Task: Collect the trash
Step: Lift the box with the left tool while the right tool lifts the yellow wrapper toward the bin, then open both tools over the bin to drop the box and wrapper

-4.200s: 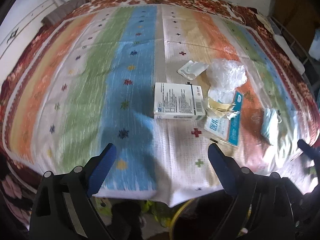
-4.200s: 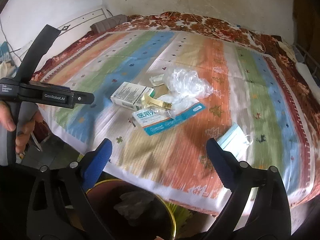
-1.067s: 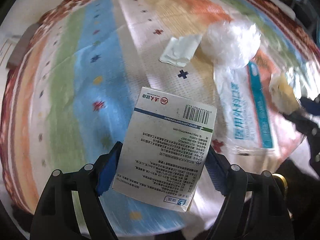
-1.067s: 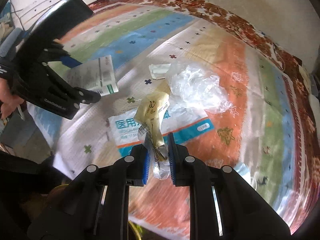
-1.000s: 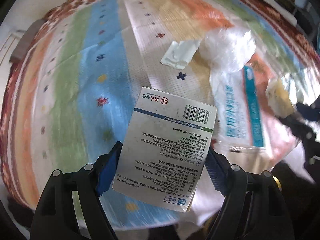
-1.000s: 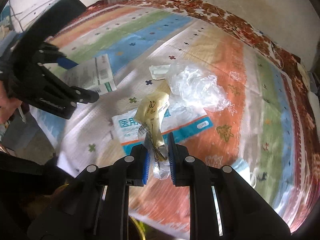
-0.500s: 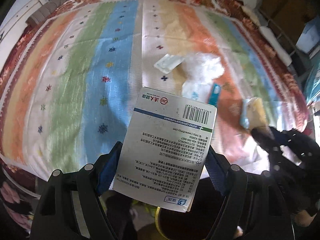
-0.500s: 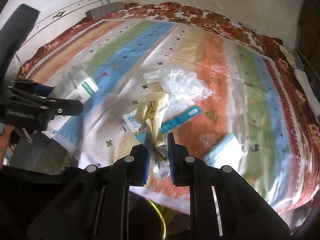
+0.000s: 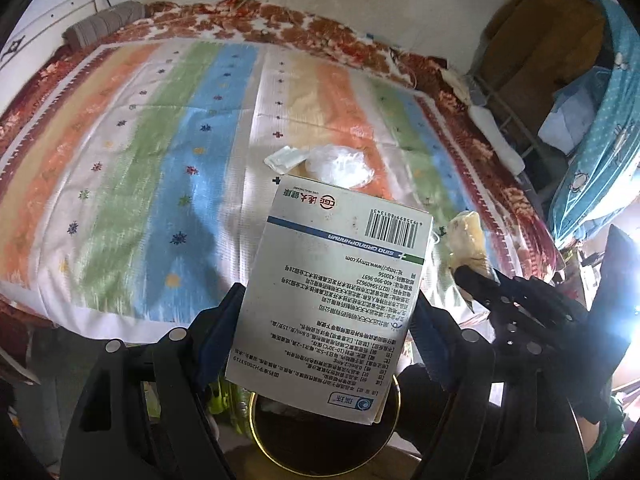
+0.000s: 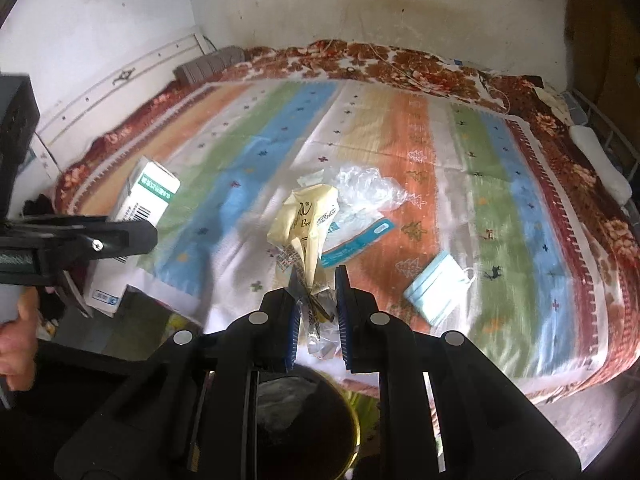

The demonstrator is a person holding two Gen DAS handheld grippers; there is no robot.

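Observation:
My left gripper (image 9: pixel 326 326) is shut on a white medicine box (image 9: pixel 332 292) with a barcode, held up over the dark bin (image 9: pixel 324 436) with a gold rim. My right gripper (image 10: pixel 318 300) is shut on a crumpled yellow wrapper (image 10: pixel 304 224), above the same bin (image 10: pixel 308 412). From the right wrist view the box (image 10: pixel 150 192) shows at the left, clamped in the other gripper. On the striped bedspread (image 10: pixel 248 152) remain a clear plastic bag (image 10: pixel 370 188), a blue-and-white packet (image 10: pixel 356 240), a small white sachet (image 9: pixel 284 159) and a blue face mask (image 10: pixel 436 284).
The bed fills most of both views, its near edge just past the bin. A rack (image 9: pixel 516 120) with blue cloth stands at the right. A person's hand (image 10: pixel 16 332) grips the left tool. A grey rolled cloth (image 10: pixel 210 65) lies at the bed's far corner.
Both grippers have pulled back and up from the bedspread with the box and the wrapper, and now hang near the bin at the bed's near edge. Both grips are unchanged.

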